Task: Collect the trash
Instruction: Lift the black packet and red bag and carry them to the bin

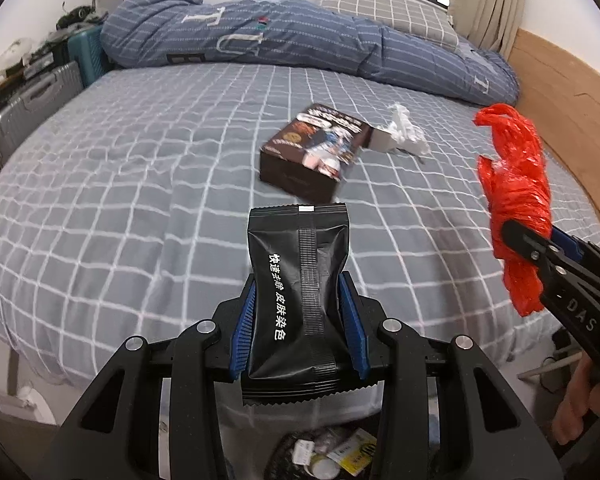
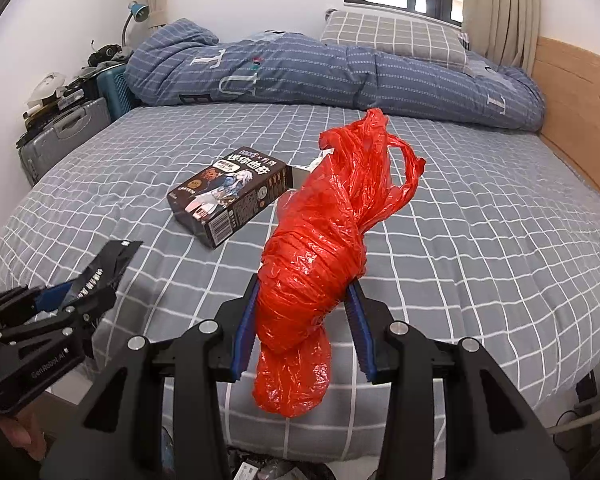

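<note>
Both tools are loaded now. The left gripper is closed approx. halfway, w/ its blue pads pressing the two sides of a black sachet that stands up between them; the right gripper is closed on a red plastic bag, crumpled and twisted, which sticks out above the pads and also hangs below them. Both pieces are lifted off the bed and held near its front edge. Under the grippers, at the bottom of the left wrist view, I can see an open bin w/ wrappers and paper already inside, so I judge that part of the task is done and these two pieces are about to be dropped there; they are not dropped yet. Still left on the checked sheet: a dark snack box lying flat in the middle, and a white crumpled tissue just beside its far end, maybe touching it, I cannot tell. So approx. two things in hand, two more to pick up. Other things around: a rolled blue duvet and a pillow at the far side, suitcases and clutter at the left wall, a wooden headboard at the right. Nothing blocks the way to the box, but the tissue is partly hidden behind it in the right wrist view, and the two grippers are close together above the bin.
</note>
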The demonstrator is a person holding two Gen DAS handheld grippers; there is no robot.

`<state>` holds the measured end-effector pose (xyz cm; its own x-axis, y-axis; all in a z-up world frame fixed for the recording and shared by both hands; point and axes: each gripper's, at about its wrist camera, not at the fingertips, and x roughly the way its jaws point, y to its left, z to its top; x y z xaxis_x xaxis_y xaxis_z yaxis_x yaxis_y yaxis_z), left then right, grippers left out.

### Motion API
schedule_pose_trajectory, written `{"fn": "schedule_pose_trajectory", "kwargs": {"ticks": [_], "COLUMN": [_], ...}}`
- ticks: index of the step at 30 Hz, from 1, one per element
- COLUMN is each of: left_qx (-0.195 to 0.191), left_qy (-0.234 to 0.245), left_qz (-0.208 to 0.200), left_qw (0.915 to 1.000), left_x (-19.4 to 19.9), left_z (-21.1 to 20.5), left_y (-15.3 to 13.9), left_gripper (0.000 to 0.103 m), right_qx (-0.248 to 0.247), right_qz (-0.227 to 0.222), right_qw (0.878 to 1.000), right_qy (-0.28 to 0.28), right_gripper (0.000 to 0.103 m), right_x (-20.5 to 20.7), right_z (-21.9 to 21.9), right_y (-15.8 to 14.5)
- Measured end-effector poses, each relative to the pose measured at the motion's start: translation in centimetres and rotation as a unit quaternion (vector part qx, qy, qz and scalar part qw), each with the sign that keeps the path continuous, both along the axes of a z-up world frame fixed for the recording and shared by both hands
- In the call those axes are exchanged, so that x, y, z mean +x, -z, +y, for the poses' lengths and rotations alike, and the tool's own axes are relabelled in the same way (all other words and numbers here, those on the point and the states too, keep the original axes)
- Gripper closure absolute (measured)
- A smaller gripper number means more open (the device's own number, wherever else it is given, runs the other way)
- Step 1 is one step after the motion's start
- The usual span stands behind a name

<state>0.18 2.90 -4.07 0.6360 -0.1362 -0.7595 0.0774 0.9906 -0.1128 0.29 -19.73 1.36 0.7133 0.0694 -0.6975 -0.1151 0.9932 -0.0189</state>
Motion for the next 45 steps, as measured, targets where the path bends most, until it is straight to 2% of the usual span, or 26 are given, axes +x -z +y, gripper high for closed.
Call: {"fn": "schedule_pose_trajectory", "kwargs": {"ticks": [26, 45], "left_qx": [0.003, -0.002], "left_qy": [-0.003, 0.001], "left_qz": [-0.002, 0.010], "left_qw": [1.0000, 1.0000], "left_x": [-5.8, -10.1], "left_z": [-0.6, -1.0], "left_y": [0.5, 1.3], "left_gripper": [0.064, 0.064], "right_qx": [-0.001, -0.003], "right_qz": [-0.010, 0.007], "right_qw": [1.000, 1.000], "right_qy": [0.002, 0.000], "right_gripper": [0.063, 0.063], "right_x": [-6.2, -11.6], "right_z": [-1.5, -2.0], "right_y": [-1.2, 0.0]}}
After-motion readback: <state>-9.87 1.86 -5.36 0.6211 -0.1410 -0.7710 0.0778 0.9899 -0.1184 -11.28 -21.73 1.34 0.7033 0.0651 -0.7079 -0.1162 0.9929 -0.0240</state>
